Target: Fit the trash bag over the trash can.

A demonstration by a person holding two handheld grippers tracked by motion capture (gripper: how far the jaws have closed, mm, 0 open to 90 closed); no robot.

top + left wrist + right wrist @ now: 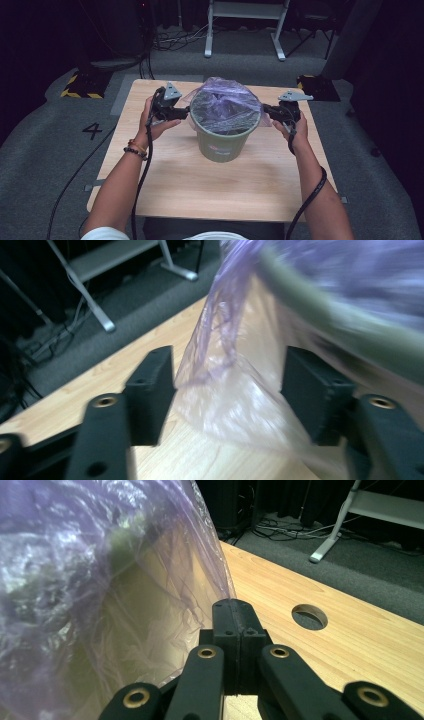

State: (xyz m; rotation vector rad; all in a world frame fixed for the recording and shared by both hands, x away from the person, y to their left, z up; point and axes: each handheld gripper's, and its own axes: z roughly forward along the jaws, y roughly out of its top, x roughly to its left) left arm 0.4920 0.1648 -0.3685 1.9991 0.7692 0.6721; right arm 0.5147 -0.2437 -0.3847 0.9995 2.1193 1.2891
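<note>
Bag film [235, 390] seemingly loose between left claw [227, 395]

A thin, glossy, crinkled plastic bag [225, 102] lines a matt green bucket [221, 142] on a smooth wooden table [165, 180].

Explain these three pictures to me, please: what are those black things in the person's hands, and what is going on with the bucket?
A person holds two hand tools, each a gripper with two black jaws. The high view looks down on a wooden table. On it stands a green bucket lined with a thin purple plastic bag. The other two pictures come from cameras riding on the grippers. The left gripper has its jaws apart, with the bag's edge loose between them. The right gripper is closed, pinching the bag's edge on the bucket's other side.
</note>
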